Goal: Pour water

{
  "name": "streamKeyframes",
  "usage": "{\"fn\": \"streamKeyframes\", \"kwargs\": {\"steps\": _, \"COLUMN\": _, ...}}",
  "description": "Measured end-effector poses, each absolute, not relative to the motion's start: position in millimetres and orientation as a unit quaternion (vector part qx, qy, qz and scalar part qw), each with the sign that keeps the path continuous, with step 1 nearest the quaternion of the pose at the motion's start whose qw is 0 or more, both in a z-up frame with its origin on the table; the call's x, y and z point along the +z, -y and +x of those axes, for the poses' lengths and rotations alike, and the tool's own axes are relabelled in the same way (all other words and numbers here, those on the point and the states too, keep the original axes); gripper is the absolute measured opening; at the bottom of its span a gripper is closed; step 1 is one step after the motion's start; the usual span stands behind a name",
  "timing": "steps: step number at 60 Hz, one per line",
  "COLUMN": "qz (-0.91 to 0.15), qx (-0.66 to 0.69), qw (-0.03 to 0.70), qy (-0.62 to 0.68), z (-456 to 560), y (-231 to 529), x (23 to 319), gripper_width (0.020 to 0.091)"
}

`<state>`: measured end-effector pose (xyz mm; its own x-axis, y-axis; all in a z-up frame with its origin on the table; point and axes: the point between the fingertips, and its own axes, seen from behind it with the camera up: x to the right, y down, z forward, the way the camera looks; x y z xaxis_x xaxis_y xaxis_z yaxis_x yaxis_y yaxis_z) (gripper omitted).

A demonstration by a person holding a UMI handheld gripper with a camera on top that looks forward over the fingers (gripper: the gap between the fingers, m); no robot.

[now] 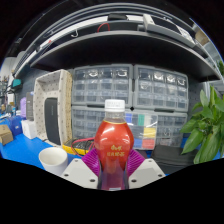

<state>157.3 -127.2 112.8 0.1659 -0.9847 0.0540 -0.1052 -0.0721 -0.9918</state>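
A plastic bottle (114,148) with a white cap, a red label and red liquid stands upright between my fingers. My gripper (113,168) is shut on the bottle, both magenta pads (92,162) pressing its sides. The bottle looks lifted above the blue table surface (25,152). A white bowl (53,159) sits just left of the left finger, low on the table.
Behind stand clear plastic drawer units (130,95) under a shelf. A beige box (52,105) stands at the left, small items (8,131) beside it. A green leafy plant (207,125) fills the right side. Colourful small containers (146,130) sit behind the bottle.
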Motion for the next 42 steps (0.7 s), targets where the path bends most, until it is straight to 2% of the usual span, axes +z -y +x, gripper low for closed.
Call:
{"fn": "streamKeyframes", "kwargs": {"steps": 7, "qz": -0.582, "qx": -0.441, "qw": 0.496, "qy": -0.47, "z": 157.7, "y": 127.5, "x": 112.2, "gripper_width": 0.0324}}
{"fn": "streamKeyframes", "kwargs": {"steps": 19, "qz": -0.582, "qx": -0.445, "qw": 0.485, "qy": -0.478, "z": 153.7, "y": 130.3, "x": 111.3, "gripper_width": 0.0483}}
{"fn": "streamKeyframes", "kwargs": {"steps": 21, "qz": -0.585, "qx": -0.444, "qw": 0.477, "qy": -0.483, "z": 151.6, "y": 131.8, "x": 108.7, "gripper_width": 0.0538}}
{"fn": "streamKeyframes", "kwargs": {"steps": 25, "qz": -0.588, "qx": -0.443, "qw": 0.464, "qy": -0.492, "z": 145.1, "y": 135.3, "x": 104.2, "gripper_width": 0.0719}}
{"fn": "streamKeyframes", "kwargs": {"steps": 27, "qz": -0.589, "qx": -0.445, "qw": 0.463, "qy": -0.491, "z": 139.3, "y": 135.4, "x": 104.5, "gripper_width": 0.0777}}
{"fn": "streamKeyframes", "kwargs": {"steps": 34, "qz": -0.585, "qx": -0.442, "qw": 0.459, "qy": -0.502, "z": 110.2, "y": 137.4, "x": 103.3, "gripper_width": 0.0831}}
{"fn": "streamKeyframes", "kwargs": {"steps": 42, "qz": -0.576, "qx": -0.428, "qw": 0.446, "qy": -0.536, "z": 60.0, "y": 139.6, "x": 91.3, "gripper_width": 0.0841}}
